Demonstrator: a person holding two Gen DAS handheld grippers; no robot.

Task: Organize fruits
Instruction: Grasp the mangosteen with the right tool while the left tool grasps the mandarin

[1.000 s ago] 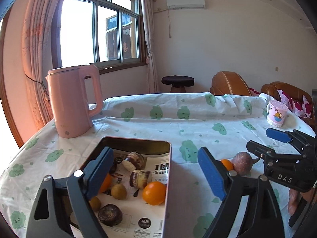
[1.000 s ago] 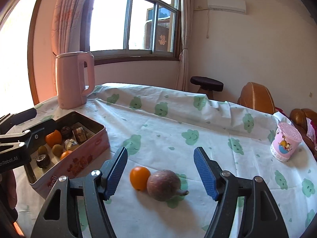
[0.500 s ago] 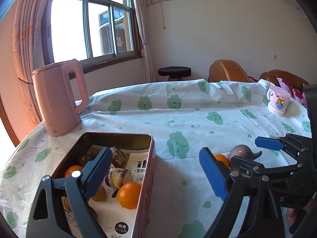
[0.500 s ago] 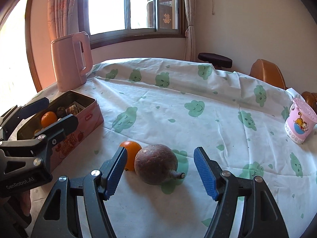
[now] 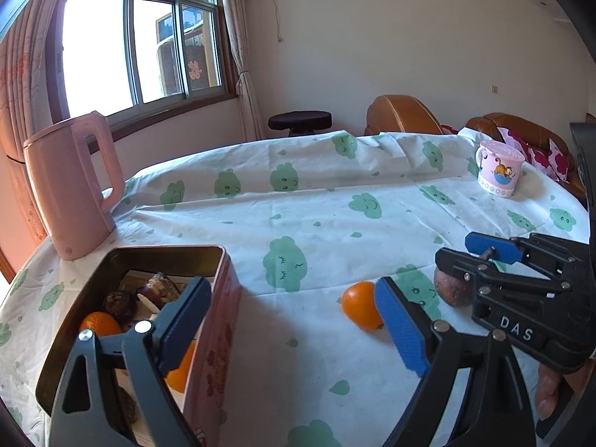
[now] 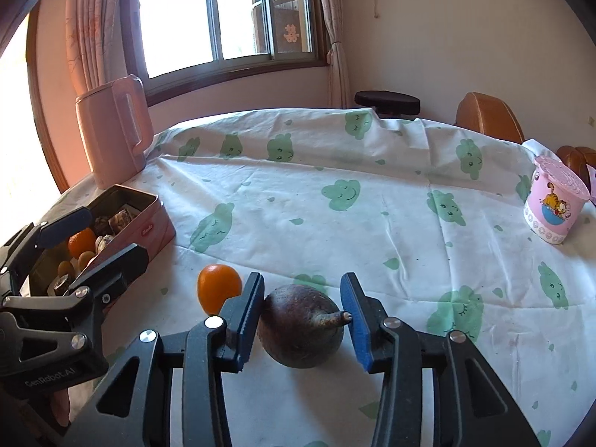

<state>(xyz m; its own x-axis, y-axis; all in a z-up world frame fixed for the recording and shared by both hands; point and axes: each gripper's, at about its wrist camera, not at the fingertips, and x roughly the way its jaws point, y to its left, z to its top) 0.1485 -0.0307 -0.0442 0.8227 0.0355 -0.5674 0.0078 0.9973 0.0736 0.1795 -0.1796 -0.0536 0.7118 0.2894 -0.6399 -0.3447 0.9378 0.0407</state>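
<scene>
Between the blue pads of the right hand-held gripper (image 6: 302, 314) sits a dark brownish-purple round fruit (image 6: 298, 329) on the cloth-covered counter (image 6: 372, 223). Its jaws are closing on the fruit: the left pad lies against the fruit's side, and the stubby stem points at the right pad and touches it or nearly so. Just beyond this gripper's left finger lies an orange (image 6: 218, 287), near the dark fruit; whether the two touch cannot be told.

Farther to the left of the right hand-held gripper stands a pink tin box (image 6: 151, 225), its lid off, with another orange, small yellowish fruits and dark wrapped pieces inside. The left hand-held gripper (image 5: 290, 326) hangs over the near corner of that tin with its jaws spread wide and nothing between the pads; its left finger is above the tin's inside, its right finger just in front of the loose orange on the cloth.

Behind the tin, well away from both grippers, stands a pink kettle (image 5: 70, 190). Far off to the right of the right hand-held gripper is a pink cartoon mug (image 6: 555, 205), upright on the cloth.
</scene>
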